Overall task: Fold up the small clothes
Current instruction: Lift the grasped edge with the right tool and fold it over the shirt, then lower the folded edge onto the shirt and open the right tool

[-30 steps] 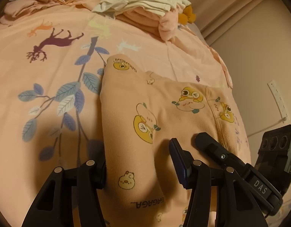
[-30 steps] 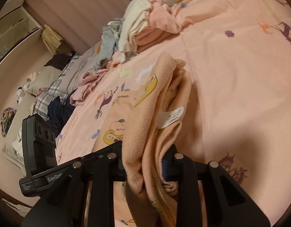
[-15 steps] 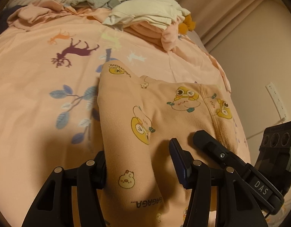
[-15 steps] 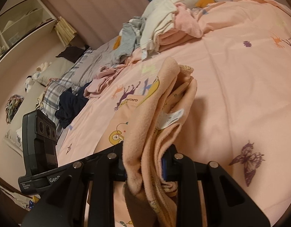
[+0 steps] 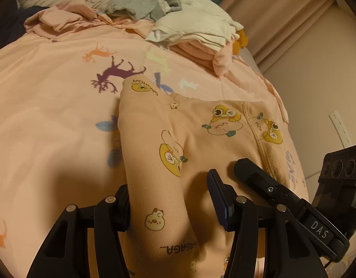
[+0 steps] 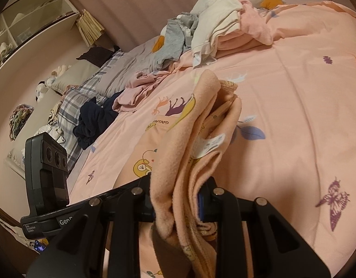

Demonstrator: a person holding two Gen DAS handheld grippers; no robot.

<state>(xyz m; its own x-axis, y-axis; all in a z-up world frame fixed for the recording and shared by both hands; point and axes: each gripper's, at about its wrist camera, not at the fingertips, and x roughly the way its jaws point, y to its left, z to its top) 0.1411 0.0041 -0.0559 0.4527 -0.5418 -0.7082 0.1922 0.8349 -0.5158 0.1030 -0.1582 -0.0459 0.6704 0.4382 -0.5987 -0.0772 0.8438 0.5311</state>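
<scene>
a peach printed garment (image 5: 189, 139) is held up over the pink bed sheet (image 5: 50, 115), its far end draped down onto the sheet. in the left wrist view a fold of it is seen running between the fingers of the left gripper (image 5: 168, 206); the cloth touches the left finger, while a gap shows beside the right one, so whether the jaws are actually pinching cannot be told. in the right wrist view the right gripper (image 6: 178, 206) is pressed together on a thick bunch of the same garment (image 6: 189, 162), with a white care label (image 6: 210, 143) showing inside the layers.

the garment is judged to be light, soft and fleecy, with no stiffness: it sags wherever it is not held, and stacked layers are likely to slide apart. it is best taken at the edges or the seam, where the cloth is doubled and firmer. folded clothes (image 5: 196, 34) are piled at the far end of the bed.
</scene>
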